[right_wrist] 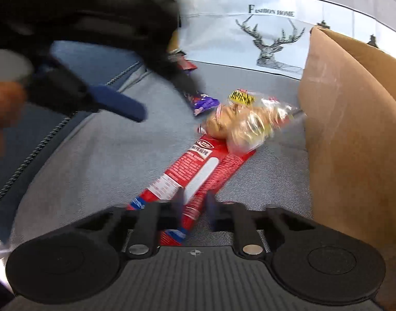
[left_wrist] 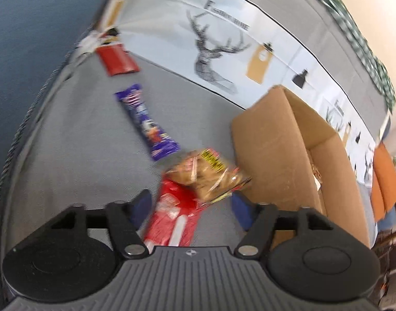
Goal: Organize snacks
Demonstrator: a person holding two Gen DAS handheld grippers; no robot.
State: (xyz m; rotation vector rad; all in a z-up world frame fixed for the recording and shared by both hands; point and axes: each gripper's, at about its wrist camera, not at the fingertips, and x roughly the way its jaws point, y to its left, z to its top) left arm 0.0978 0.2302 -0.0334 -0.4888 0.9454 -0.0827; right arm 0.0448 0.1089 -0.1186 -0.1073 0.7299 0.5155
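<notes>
Red biscuit pack (right_wrist: 198,178) lies flat on the grey sofa seat (left_wrist: 76,155), nearest end running in betw. the right gripper (right_wrist: 195,206) fingers; those jaws look narrow, close on either side of the pack, so I read it as clamped on the pack end, tho blur makes contact hard to confirm. Clear bag of buns (right_wrist: 245,121) w/ yellow label sits on the pack's far end, just beside the cardboard box (left_wrist: 288,160). Left gripper (left_wrist: 190,204) stands wide apart over the same pile, nothing pinched. Purple bar (left_wrist: 147,124) lies further out on the seat, and a red packet (left_wrist: 117,59) near the far edge by the deer-print cloth (left_wrist: 223,39). Box is open, something golden shows inside, can't tell what. Progress: early to mid imo, four snacks not yet boxed.
</notes>
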